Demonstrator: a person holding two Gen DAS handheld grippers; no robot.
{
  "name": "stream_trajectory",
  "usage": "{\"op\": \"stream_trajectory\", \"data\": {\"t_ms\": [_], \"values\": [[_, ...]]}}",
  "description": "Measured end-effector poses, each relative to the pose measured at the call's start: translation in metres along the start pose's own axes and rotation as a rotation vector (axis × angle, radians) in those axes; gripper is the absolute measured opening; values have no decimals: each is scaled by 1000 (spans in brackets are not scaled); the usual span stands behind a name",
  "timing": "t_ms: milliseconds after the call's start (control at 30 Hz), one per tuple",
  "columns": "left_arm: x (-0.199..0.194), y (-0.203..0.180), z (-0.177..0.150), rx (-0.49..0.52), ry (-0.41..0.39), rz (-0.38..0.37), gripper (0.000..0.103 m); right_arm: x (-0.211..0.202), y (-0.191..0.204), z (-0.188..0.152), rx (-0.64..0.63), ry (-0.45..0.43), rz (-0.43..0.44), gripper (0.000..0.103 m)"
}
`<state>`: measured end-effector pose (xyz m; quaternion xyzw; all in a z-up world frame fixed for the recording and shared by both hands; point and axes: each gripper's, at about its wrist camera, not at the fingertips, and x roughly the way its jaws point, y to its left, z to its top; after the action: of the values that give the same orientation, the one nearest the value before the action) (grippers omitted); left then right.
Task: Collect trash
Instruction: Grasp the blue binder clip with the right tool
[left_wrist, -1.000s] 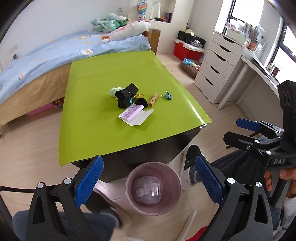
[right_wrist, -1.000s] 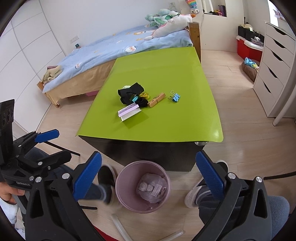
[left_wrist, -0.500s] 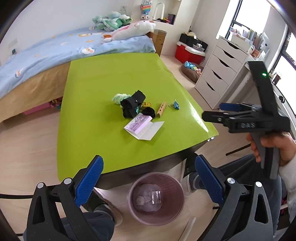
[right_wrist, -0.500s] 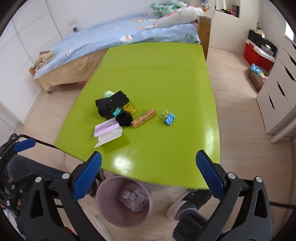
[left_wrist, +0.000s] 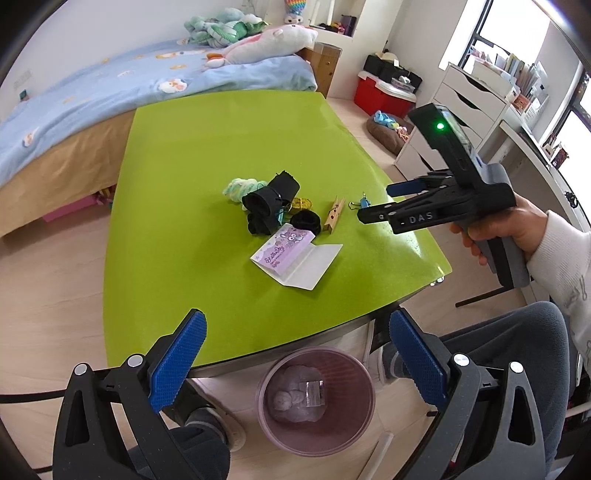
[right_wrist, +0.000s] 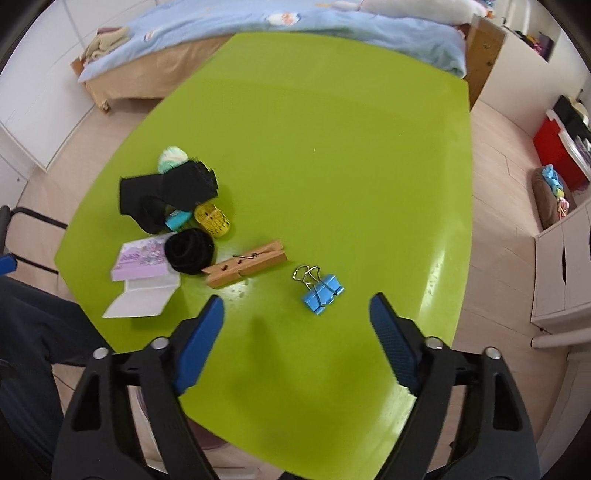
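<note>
White capitals "DAS" on the black side of the right gripper, seen from the left wrist view. Green indicator light lit on the upright black unit mounted above that gripper. Purple decorative lettering and cartoon figures on the lilac cover of the folded paper packet lying on the green table; wording too small and stylised to read. Print on the packet blurred in the right wrist view. No other legible text, number or sign.
</note>
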<state>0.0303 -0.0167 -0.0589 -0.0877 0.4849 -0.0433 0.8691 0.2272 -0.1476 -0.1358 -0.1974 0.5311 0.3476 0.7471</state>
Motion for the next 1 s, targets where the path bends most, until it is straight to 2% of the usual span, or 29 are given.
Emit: {"op": "stream_trajectory", "data": {"t_ms": [167, 200, 333, 367, 400, 667, 1000], "values": [[7, 2, 0, -9, 16, 1, 95, 16, -5, 2, -25, 22, 6, 58], [8, 2, 0, -11, 20, 0, 95, 18, -6, 2, -27, 22, 10, 52], [15, 2, 0, -14, 34, 1, 95, 20, -6, 0, -49, 10, -27, 38], [16, 2, 0, -13, 37, 1, 95, 20, -6, 0, -47, 6, -33, 30], [17, 1, 0, -12, 39, 0, 95, 20, -6, -2, -46, 1, -33, 27], [24, 0, 6, -11, 43, -4, 95, 11, -3, -5, -18, -36, -55, 16], [50, -4, 18, -57, 80, -17, 95, -14, -5, -15, 53, -95, -40, 15]]}}
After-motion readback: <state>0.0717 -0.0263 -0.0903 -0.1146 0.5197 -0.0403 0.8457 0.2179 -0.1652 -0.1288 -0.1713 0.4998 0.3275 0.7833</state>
